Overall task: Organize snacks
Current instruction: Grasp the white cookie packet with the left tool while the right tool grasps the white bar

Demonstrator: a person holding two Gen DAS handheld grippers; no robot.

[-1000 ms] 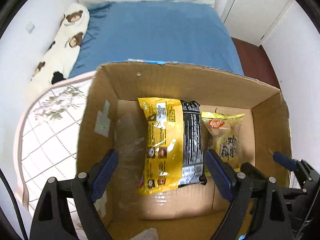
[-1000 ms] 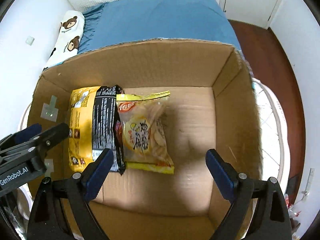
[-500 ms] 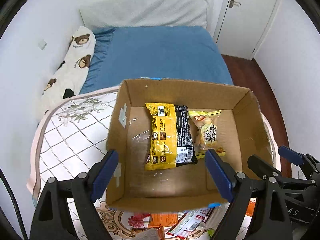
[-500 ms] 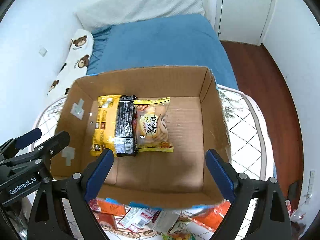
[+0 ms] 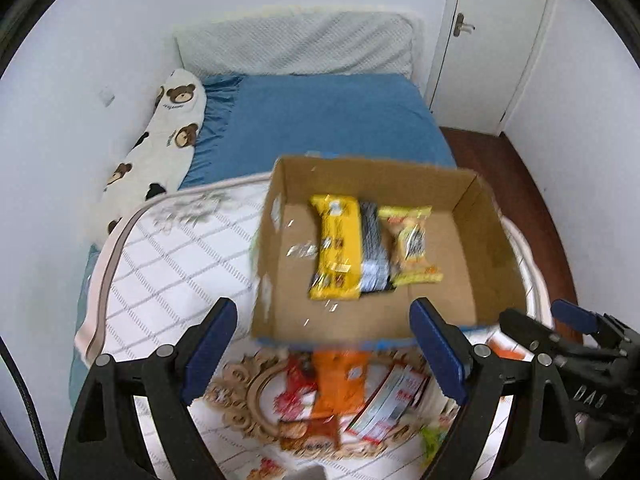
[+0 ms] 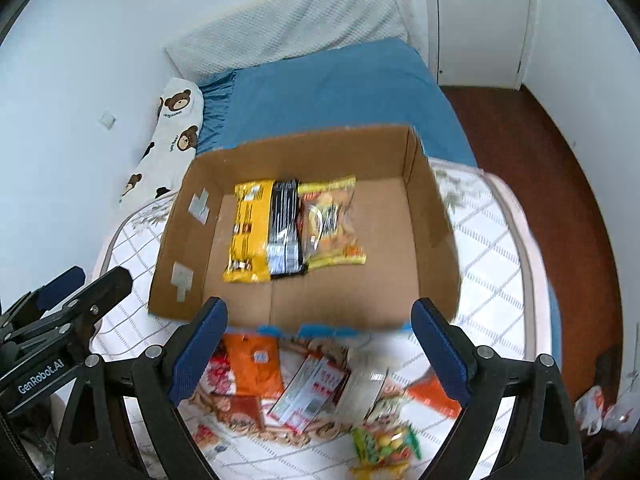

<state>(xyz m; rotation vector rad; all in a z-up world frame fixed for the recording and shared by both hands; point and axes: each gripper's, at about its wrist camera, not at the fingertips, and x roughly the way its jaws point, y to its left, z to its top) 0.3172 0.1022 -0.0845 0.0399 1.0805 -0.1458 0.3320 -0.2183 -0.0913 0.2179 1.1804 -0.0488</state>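
An open cardboard box (image 5: 276, 268) (image 6: 428, 216) stands on a quilted white mat. Inside it lie a yellow-and-black snack bag (image 5: 340, 248) (image 6: 260, 232) and, to its right, a yellow cracker pack (image 5: 412, 244) (image 6: 332, 220). In front of the box loose snacks are scattered: an orange packet (image 5: 340, 380) (image 6: 256, 364), a white-and-red box (image 5: 392, 404) (image 6: 312, 392) and a green candy bag (image 6: 384, 444). My left gripper (image 5: 324, 352) hangs open and empty above the box's near edge. My right gripper (image 6: 320, 352) is likewise open and empty, over the loose snacks.
The white mat (image 5: 168, 256) with a checked pattern covers the near end of a bed with a blue sheet (image 5: 328, 120). A bear-print pillow (image 5: 168, 136) lies along the left wall. Brown floor (image 6: 560, 184) and a white door (image 6: 480, 20) are on the right.
Both grippers have pulled up and back out of the box. The box now looks smaller, and the loose snacks in front of it have come into view.
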